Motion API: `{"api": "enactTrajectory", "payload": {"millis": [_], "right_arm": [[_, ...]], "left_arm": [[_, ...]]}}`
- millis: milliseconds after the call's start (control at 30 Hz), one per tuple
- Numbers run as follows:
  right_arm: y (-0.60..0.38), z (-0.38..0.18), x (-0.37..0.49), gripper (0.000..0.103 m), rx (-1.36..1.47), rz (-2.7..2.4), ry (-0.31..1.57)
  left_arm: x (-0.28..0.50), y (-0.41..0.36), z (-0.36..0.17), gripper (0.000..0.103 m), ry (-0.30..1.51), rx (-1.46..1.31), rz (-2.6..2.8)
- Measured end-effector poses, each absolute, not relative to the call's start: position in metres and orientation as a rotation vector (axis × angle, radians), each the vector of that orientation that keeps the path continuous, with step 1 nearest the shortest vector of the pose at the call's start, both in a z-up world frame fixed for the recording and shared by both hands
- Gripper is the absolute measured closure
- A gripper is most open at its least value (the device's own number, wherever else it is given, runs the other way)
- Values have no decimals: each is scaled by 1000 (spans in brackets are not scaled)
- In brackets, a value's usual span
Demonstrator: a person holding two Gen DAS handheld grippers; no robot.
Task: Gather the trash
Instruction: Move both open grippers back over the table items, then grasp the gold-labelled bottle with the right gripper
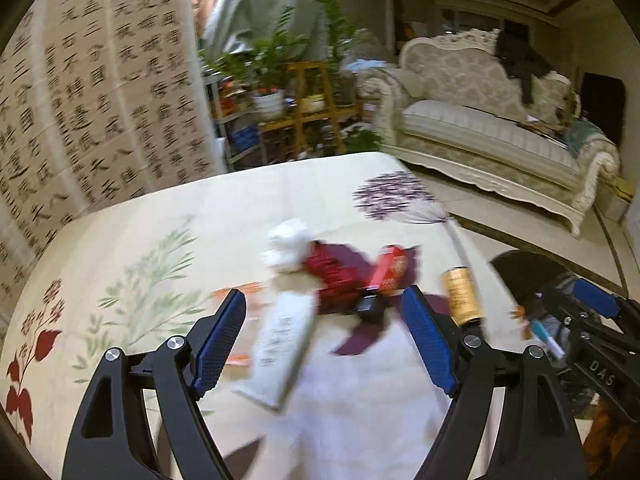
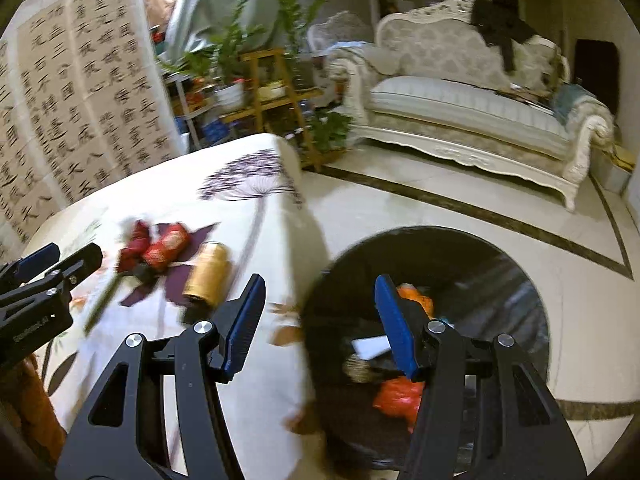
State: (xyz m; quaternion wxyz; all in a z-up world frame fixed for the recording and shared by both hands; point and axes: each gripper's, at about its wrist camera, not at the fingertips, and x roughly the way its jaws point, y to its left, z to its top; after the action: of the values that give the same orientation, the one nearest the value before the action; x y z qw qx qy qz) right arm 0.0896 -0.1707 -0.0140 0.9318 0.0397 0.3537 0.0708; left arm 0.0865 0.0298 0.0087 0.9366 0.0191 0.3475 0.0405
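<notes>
Both grippers are empty with jaws spread. The left gripper [image 1: 324, 340] hangs over the table [image 1: 140, 220], and the white tube [image 1: 282, 344] lies right between its fingers, long axis running roughly along them, cap end pointing away. So left is clearly nearer. The right gripper [image 2: 320, 324] straddles the table edge and the bin [image 2: 480, 264] (already some trash in there), with the gold can [image 2: 208, 276] just ahead-left of it.
</notes>
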Motion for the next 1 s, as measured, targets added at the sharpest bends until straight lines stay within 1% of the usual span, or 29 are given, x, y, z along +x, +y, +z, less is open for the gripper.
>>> {"api": "enactTrajectory", "payload": {"millis": [300, 367, 500, 667, 733, 800, 867, 933, 1000], "right_arm": [[-120, -16, 111, 47, 35, 230, 775], [-113, -18, 115, 49, 20, 234, 788], [-98, -24, 125, 57, -9, 238, 830], [-91, -31, 127, 59, -34, 238, 853], [-90, -34, 128, 65, -35, 237, 863], [-90, -35, 128, 65, -30, 237, 870], [-90, -36, 129, 68, -31, 238, 875], [-89, -37, 129, 77, -37, 242, 884], [-89, -37, 130, 80, -39, 244, 887]], "left_arm": [[86, 87, 1, 24, 735, -4, 184], [86, 97, -2, 24, 740, -10, 196], [88, 111, -7, 24, 755, -30, 206], [92, 121, -14, 23, 778, -48, 197], [95, 120, -17, 23, 786, -40, 191], [98, 120, -19, 23, 794, -37, 181], [101, 120, -22, 23, 804, -35, 179], [105, 123, -26, 23, 823, -43, 175], [107, 124, -28, 23, 837, -51, 166]]}}
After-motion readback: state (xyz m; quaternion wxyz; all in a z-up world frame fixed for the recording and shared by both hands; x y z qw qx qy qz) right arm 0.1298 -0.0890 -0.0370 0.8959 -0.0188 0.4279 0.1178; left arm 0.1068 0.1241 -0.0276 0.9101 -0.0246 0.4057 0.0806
